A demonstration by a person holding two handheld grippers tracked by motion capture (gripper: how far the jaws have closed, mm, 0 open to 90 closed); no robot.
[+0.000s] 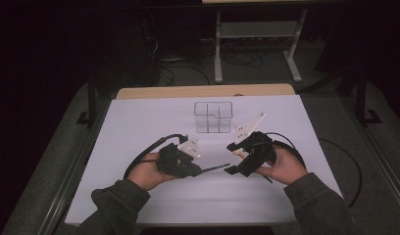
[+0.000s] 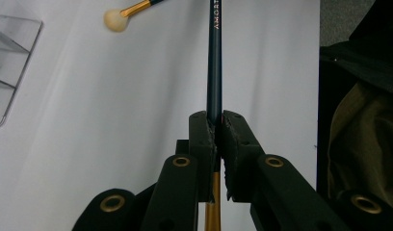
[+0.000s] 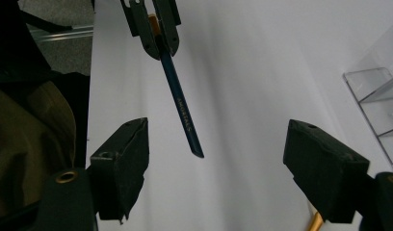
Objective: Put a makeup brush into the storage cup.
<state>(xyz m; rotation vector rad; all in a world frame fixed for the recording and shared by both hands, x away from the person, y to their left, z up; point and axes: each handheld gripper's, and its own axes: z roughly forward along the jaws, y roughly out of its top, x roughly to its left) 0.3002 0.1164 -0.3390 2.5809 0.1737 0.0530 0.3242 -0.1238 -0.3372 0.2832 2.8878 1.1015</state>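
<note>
My left gripper (image 1: 200,170) (image 2: 217,120) is shut on a slim dark blue makeup brush (image 1: 217,167) (image 2: 214,57), clamped just above its gold ferrule. The handle points right, toward my right gripper (image 1: 232,159) (image 3: 218,139), which is open with its jaws wide apart. In the right gripper view the blue brush (image 3: 182,106) ends just short of the gap between those jaws, with the left gripper (image 3: 158,45) behind it. A second brush (image 2: 116,20), cream-headed with a gold ferrule, lies on the white sheet. A gold piece (image 3: 316,221) shows under the right jaw.
A clear acrylic organizer (image 1: 213,117) (image 2: 11,62) (image 3: 377,101) with compartments stands at the middle back of the white table sheet (image 1: 139,122). Cables trail from both grippers. An olive sleeve (image 2: 368,144) lies close by. Dark floor surrounds the table.
</note>
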